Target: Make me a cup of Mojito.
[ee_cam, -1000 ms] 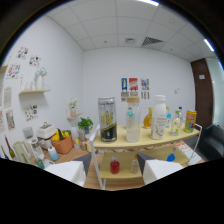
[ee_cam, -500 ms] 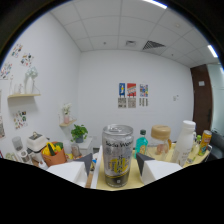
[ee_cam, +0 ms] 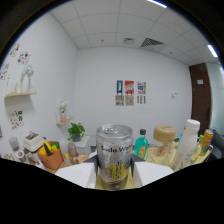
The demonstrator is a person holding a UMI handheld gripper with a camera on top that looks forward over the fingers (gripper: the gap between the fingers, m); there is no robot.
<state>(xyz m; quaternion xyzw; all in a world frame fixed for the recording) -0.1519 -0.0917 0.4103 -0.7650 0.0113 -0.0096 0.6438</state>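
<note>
Tongs (ee_cam: 115, 172) are bracketing a soda water can (ee_cam: 115, 154), one white finger (ee_cam: 75, 175) on each side of it; we are seeing the fingers close against its wall, but we are unable to confirm whether both are pressing on it, so their grip cannot be told. We are also unable to see what the can's base is resting on, since the fingers are hiding it.

Beyond the tongs we are noting a wooden-lidded jar (ee_cam: 164, 136), a green-capped bottle (ee_cam: 142, 145) and a tall white bottle (ee_cam: 186, 142) to one side, and an orange holder (ee_cam: 50, 156) with a potted plant (ee_cam: 76, 132) to the other, all standing on the surface (ee_cam: 155, 159).

We are judging the step in hand to be the fetching of the soda for the Mojito. No cup is showing. The next move, in our judgement, is calling for a firm, level hold on the can, keeping it upright while carrying it clear of the neighbouring bottles.
</note>
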